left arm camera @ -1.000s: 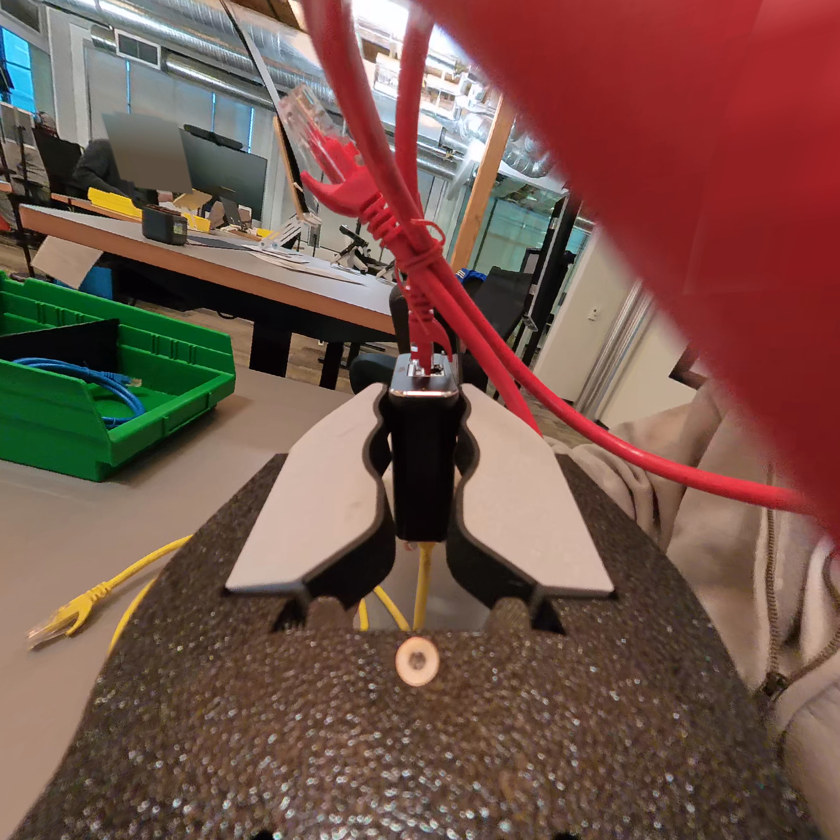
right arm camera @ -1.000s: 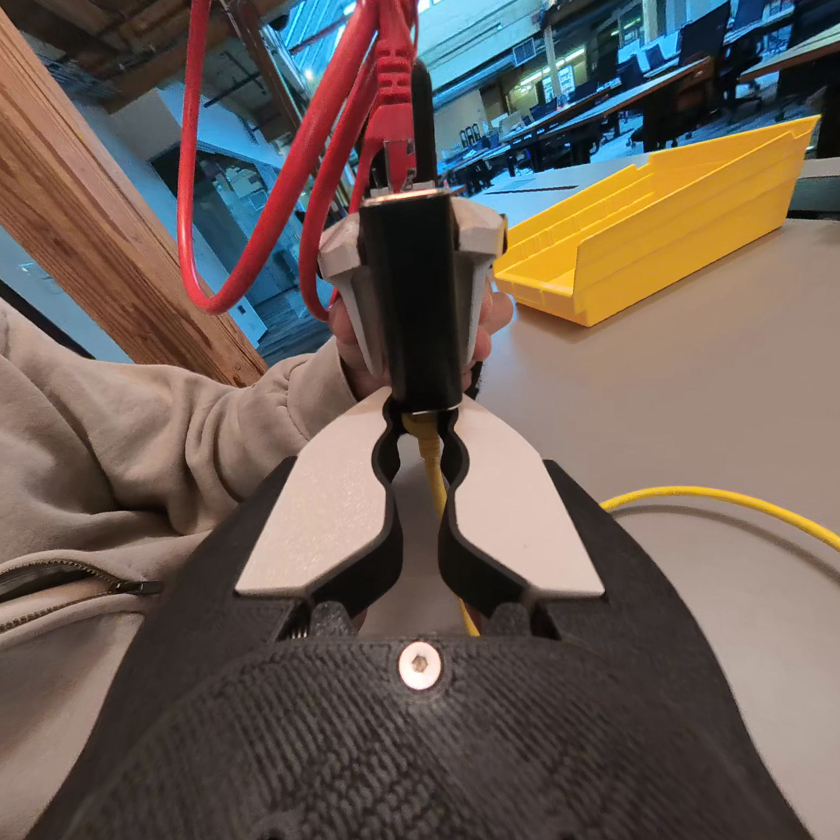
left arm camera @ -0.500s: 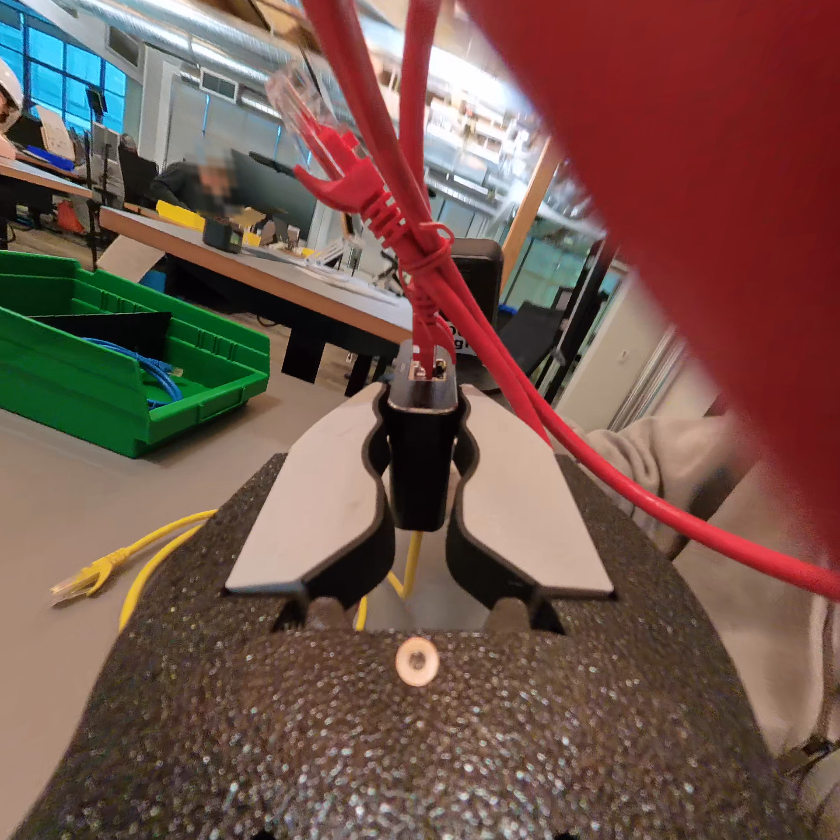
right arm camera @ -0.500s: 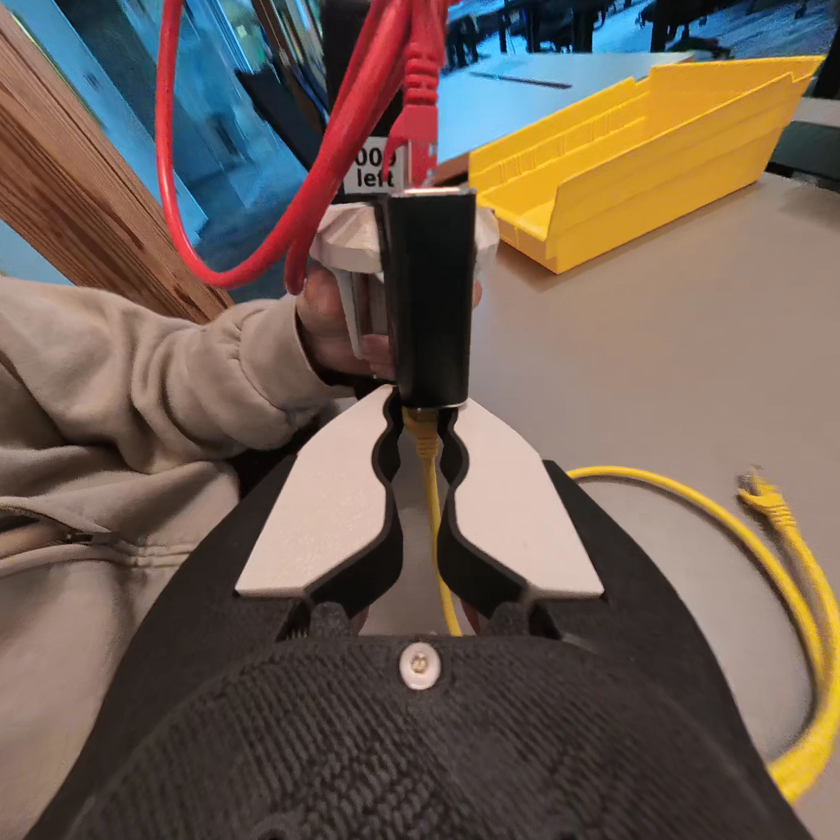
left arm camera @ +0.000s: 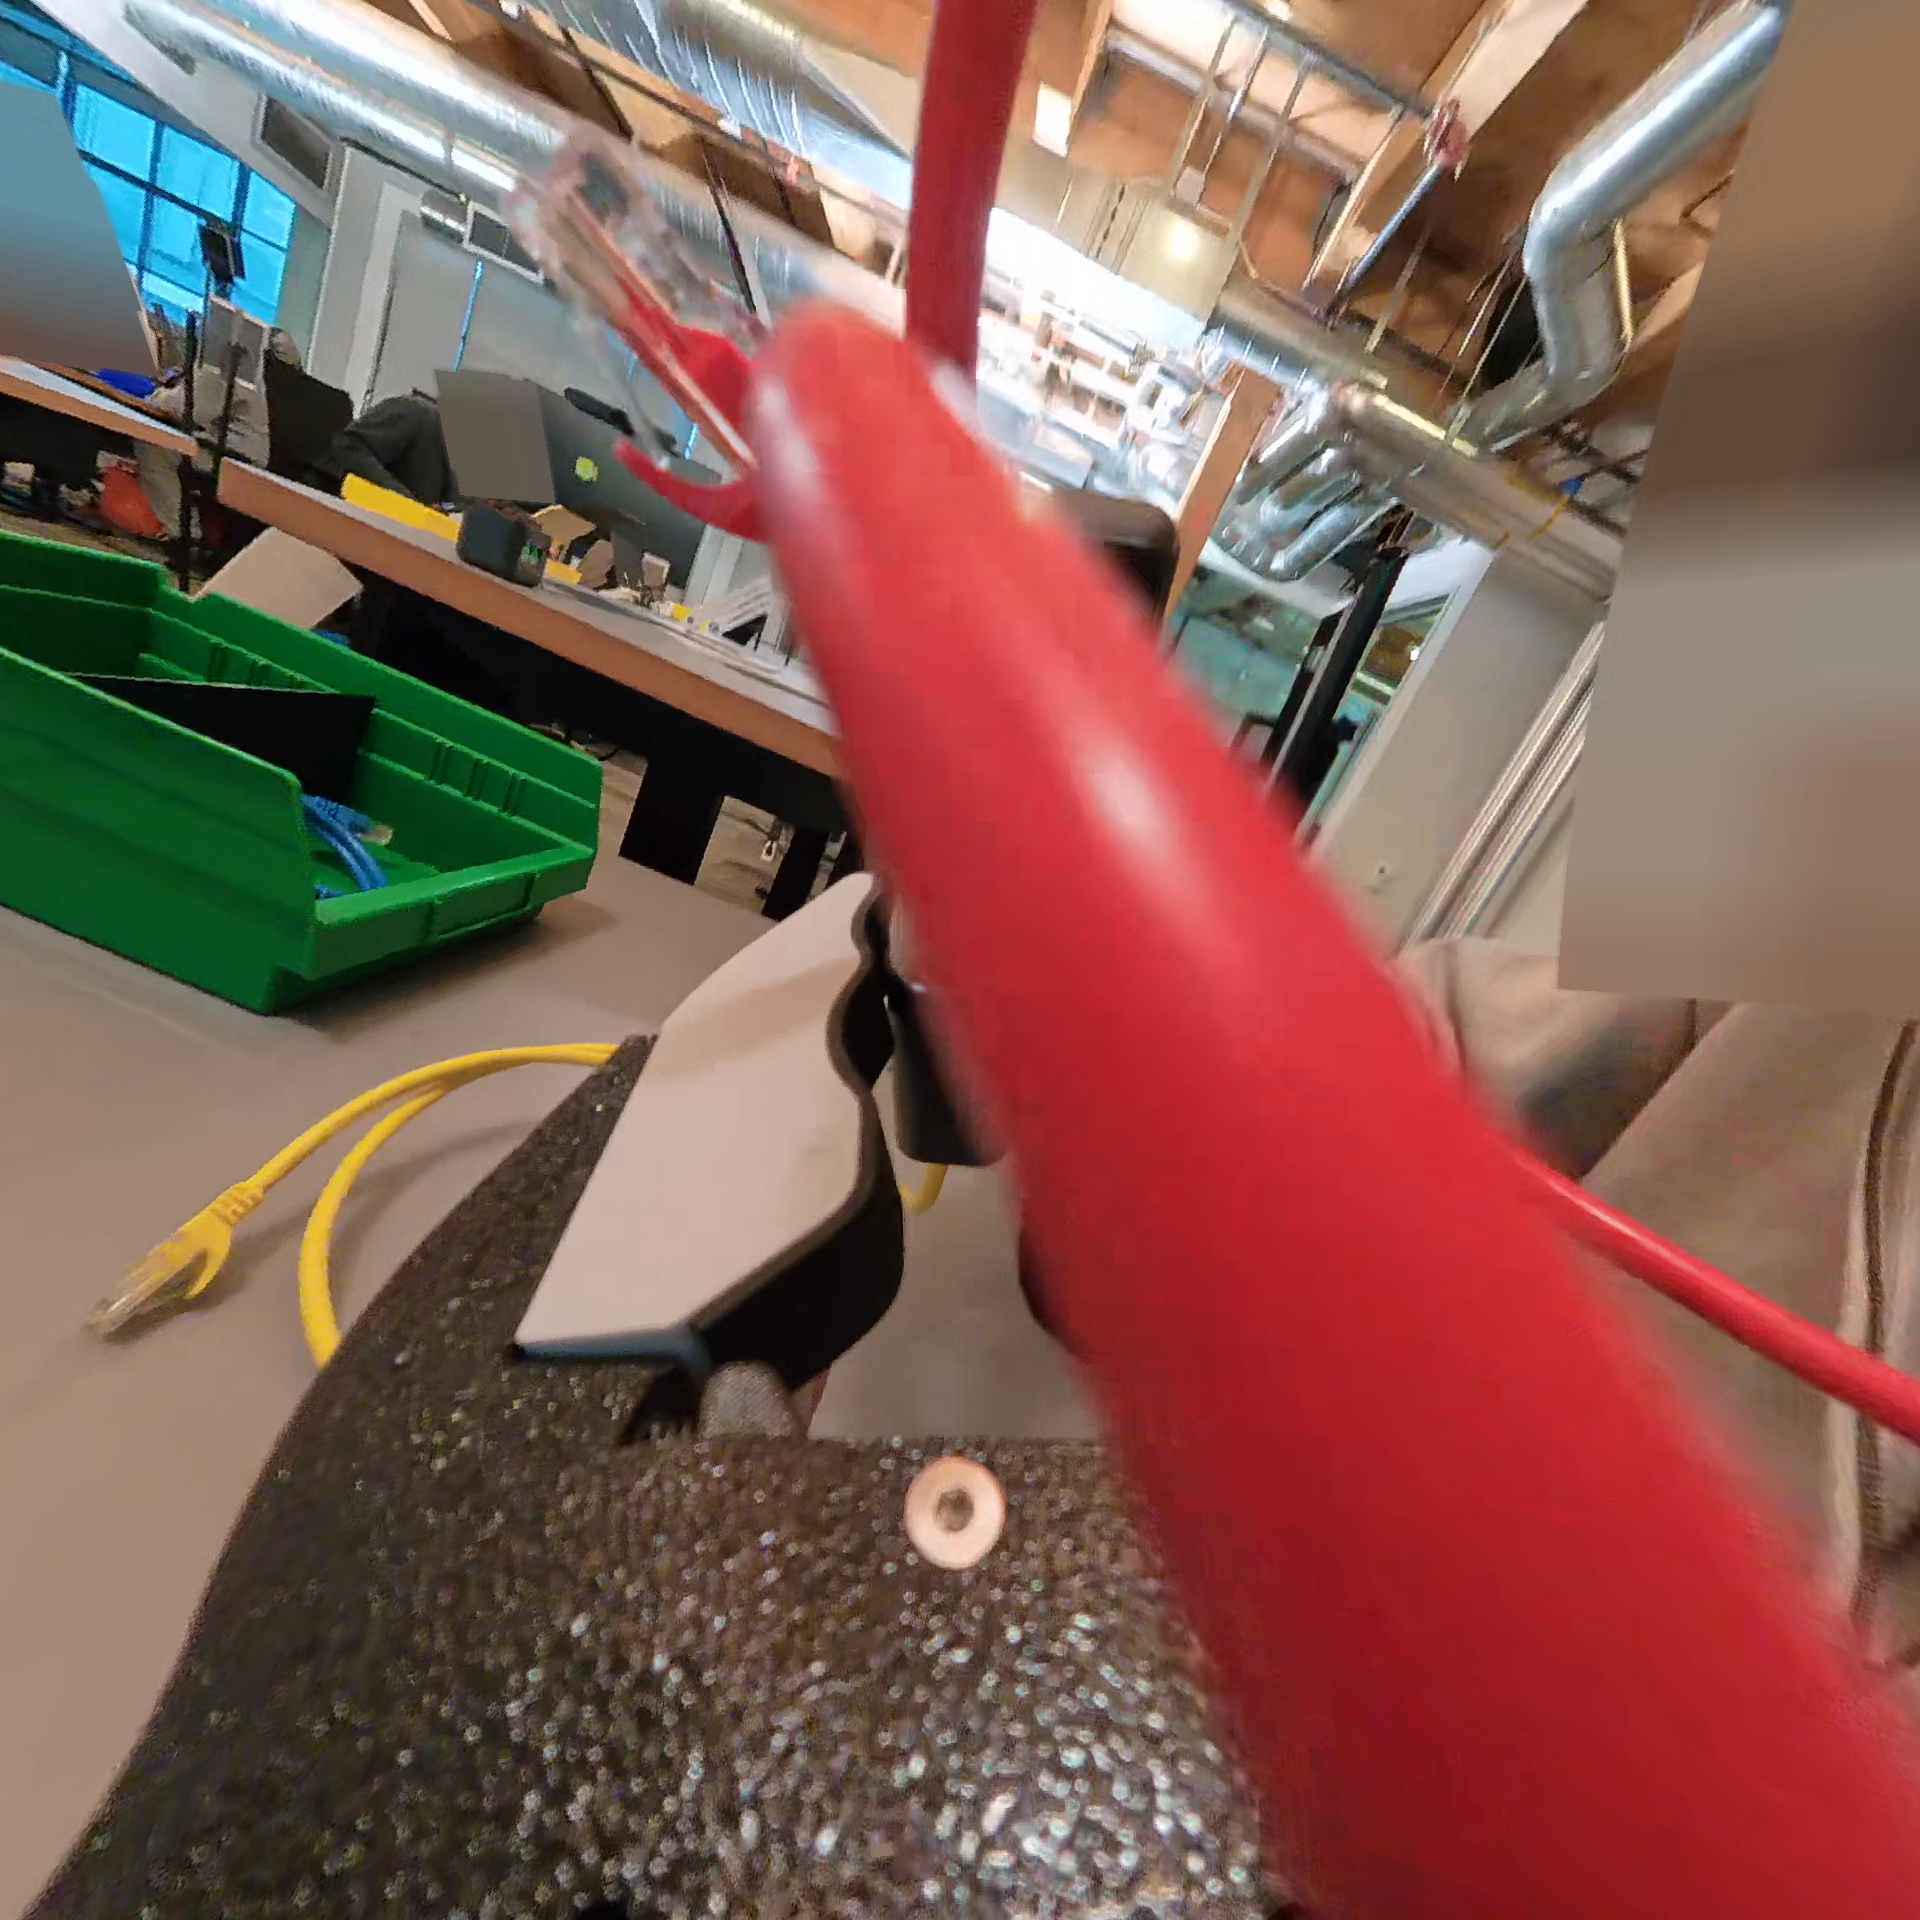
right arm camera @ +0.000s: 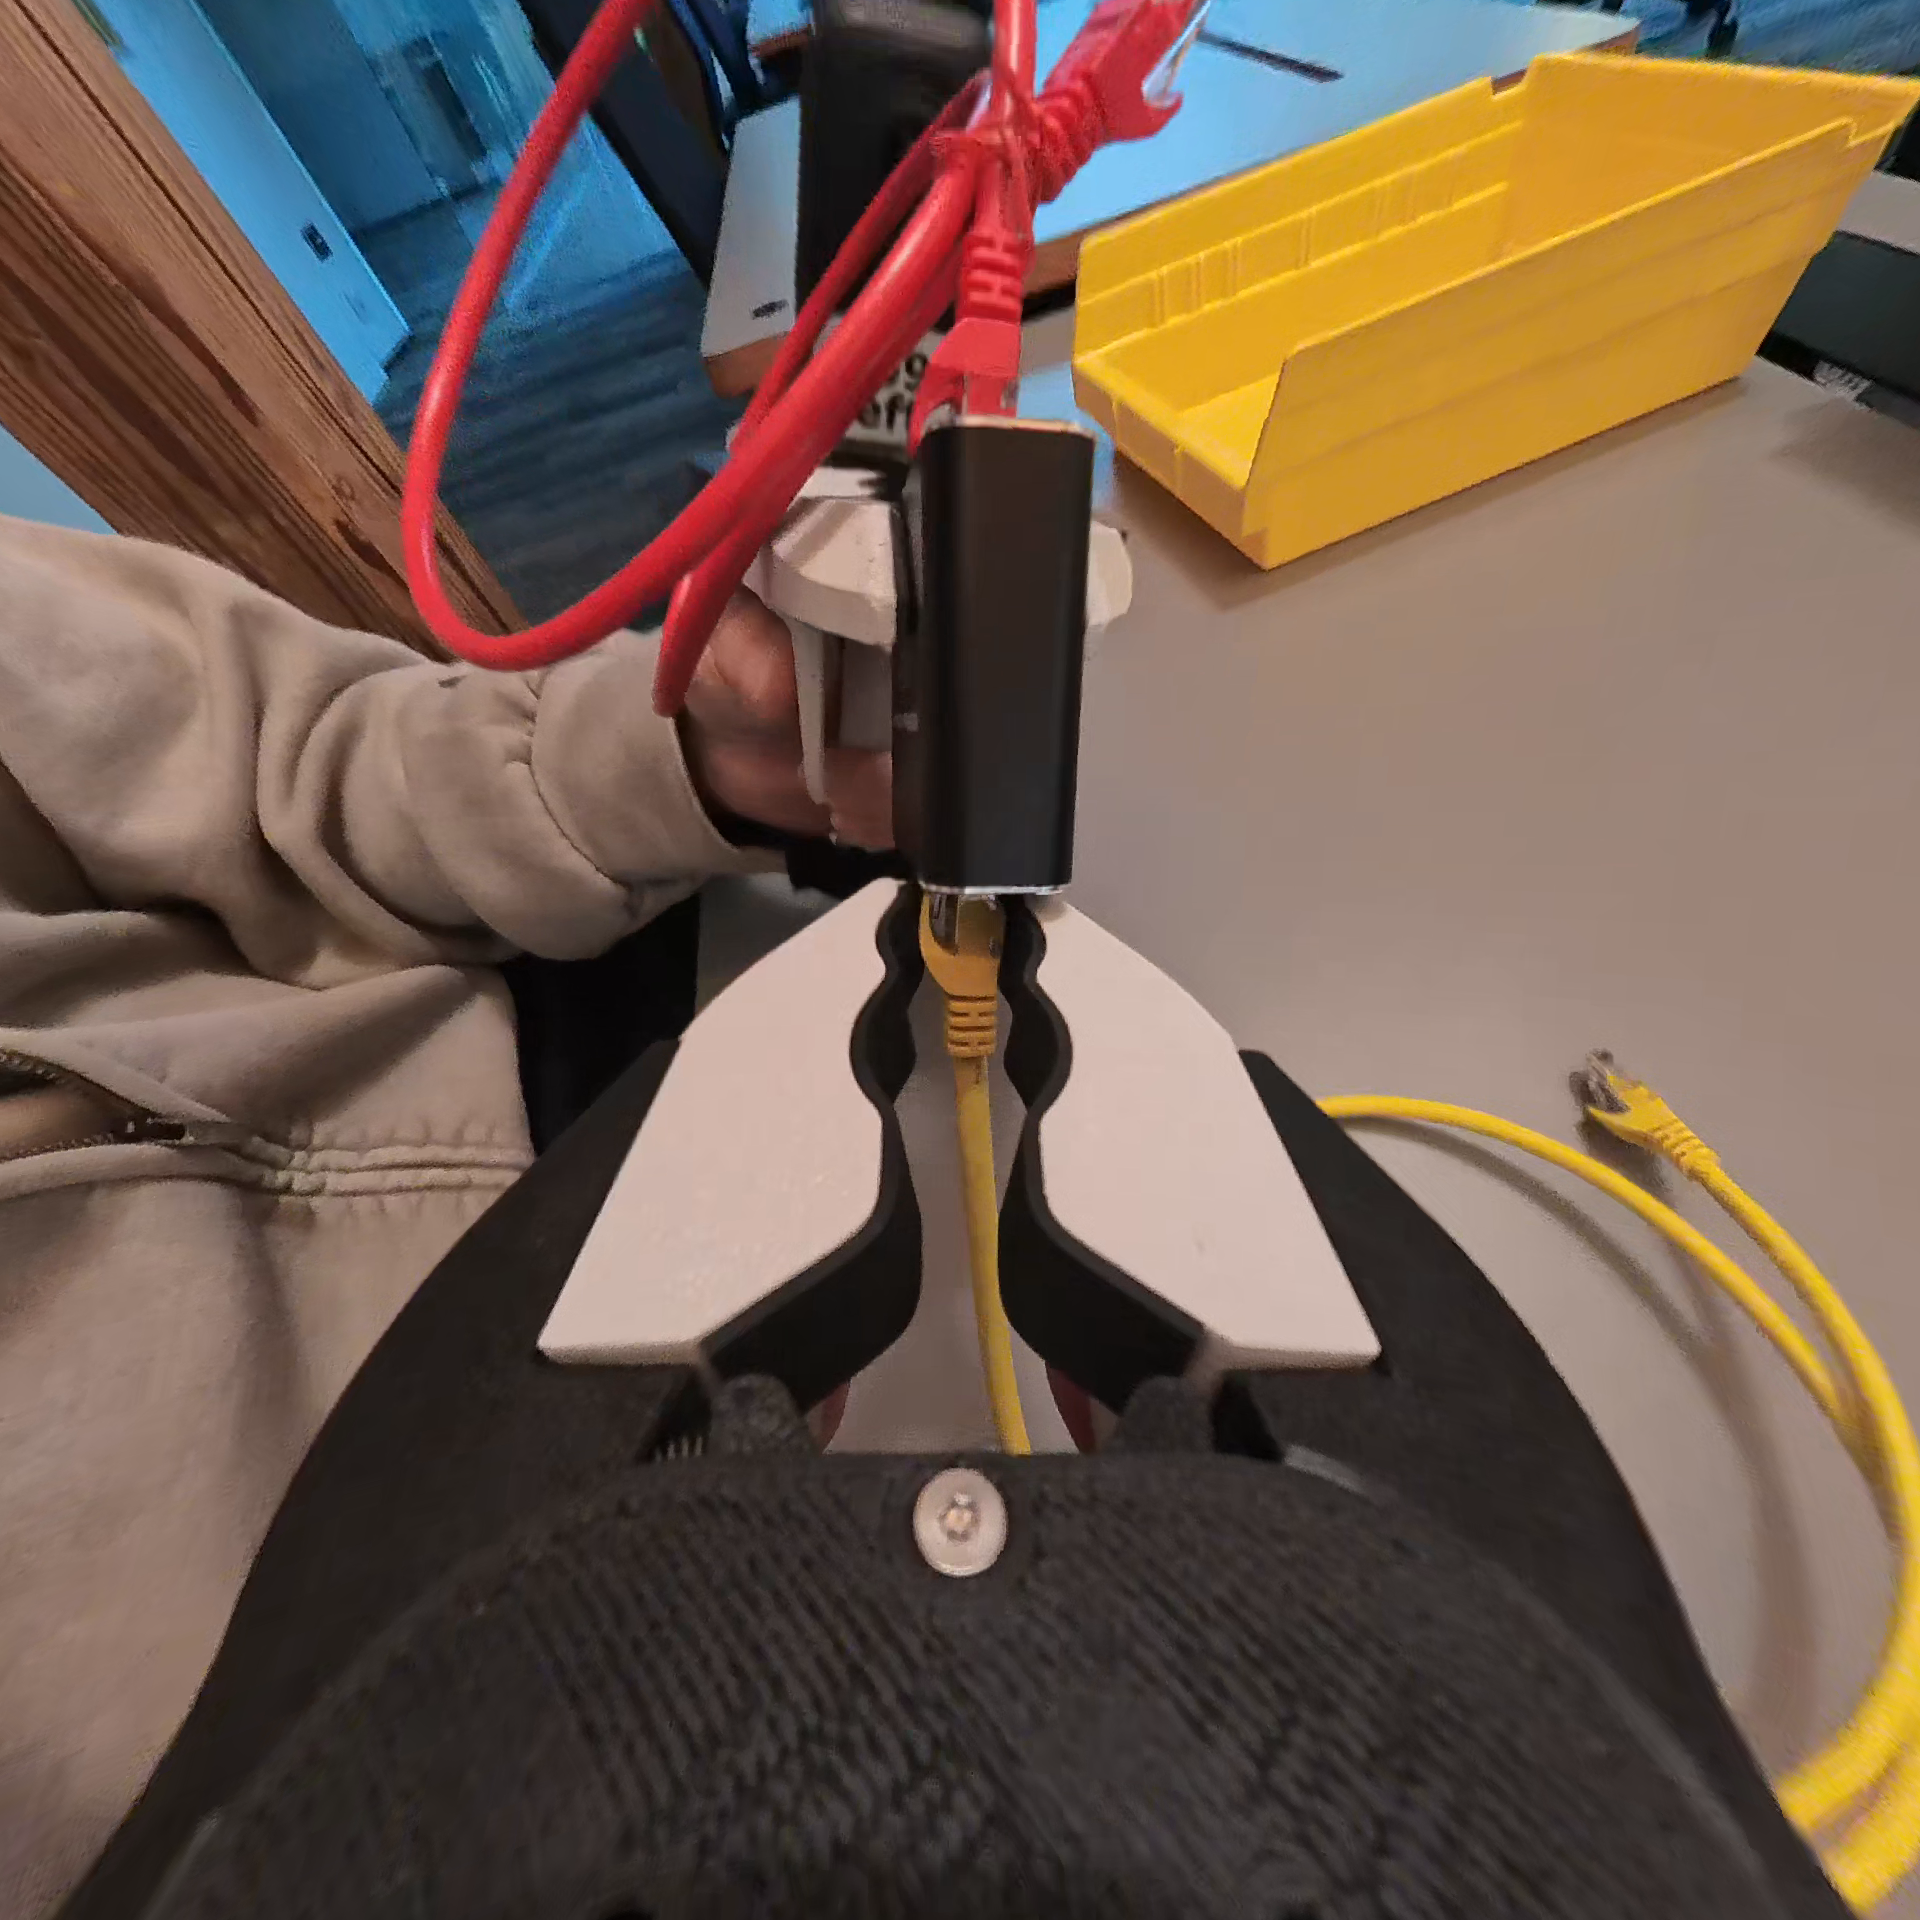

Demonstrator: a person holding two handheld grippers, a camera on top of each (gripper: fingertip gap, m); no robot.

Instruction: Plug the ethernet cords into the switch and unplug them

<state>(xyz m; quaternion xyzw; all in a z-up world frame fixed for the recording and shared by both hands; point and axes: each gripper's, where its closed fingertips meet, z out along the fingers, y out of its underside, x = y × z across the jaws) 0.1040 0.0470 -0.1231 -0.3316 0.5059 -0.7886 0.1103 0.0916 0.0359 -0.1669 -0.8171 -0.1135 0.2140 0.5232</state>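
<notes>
My left gripper is shut on the black switch; a blurred red cord close to the lens hides its right finger. In the right wrist view the left gripper holds the switch upright above the table. A red plug sits in its far end, and the red cord loops left. Its free plug hangs above. My right gripper is shut on the yellow plug seated in the switch's near end. The yellow cord's free end lies on the table.
A green bin holding a blue cable stands left on the grey table. An empty yellow bin stands at the far right. A person's beige sleeve and a wooden post are at the left. Spacing between my two grippers at the tips: around 5 centimetres.
The red cord has swung close across the left camera and now hides the switch and right finger there. The switch stays held between both grippers while the views shift and more tabletop shows.
</notes>
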